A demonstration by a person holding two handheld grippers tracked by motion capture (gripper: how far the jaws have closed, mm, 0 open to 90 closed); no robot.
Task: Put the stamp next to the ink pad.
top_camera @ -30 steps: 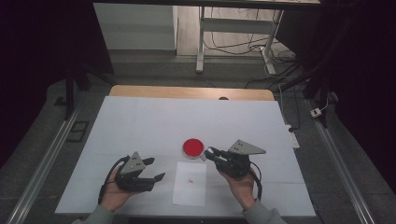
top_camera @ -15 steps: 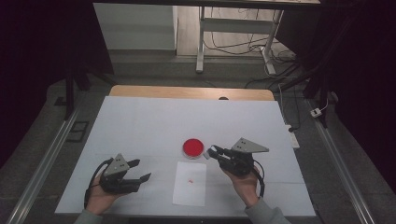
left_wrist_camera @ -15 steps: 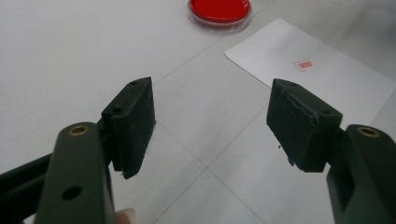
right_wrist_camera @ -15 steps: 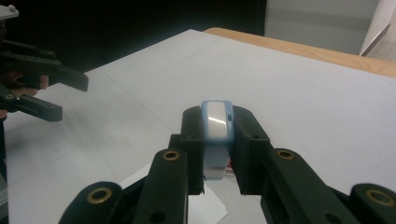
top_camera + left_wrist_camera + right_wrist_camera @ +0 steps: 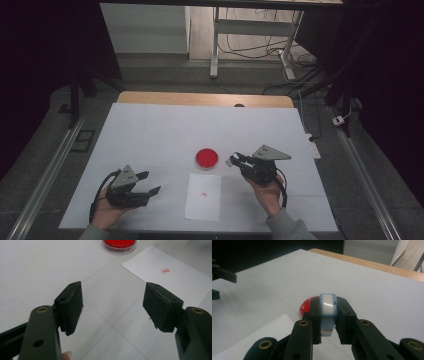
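My right gripper is shut on a small light-blue and white block, held upright between its pads just right of a round red dish. In the right gripper view the red dish lies right behind the held block. A white sheet of paper with a small red mark lies near the front edge. My left gripper stands open and empty to the left of the paper. In its own view, the left gripper points toward the dish and the marked paper.
The table has a white cover with a wooden strip along the far edge. Beyond it stand a white desk frame and cables on the floor. Metal rails run along both sides.
My left gripper has moved left, away from the paper, and stays open. The right gripper keeps still with the block in it.
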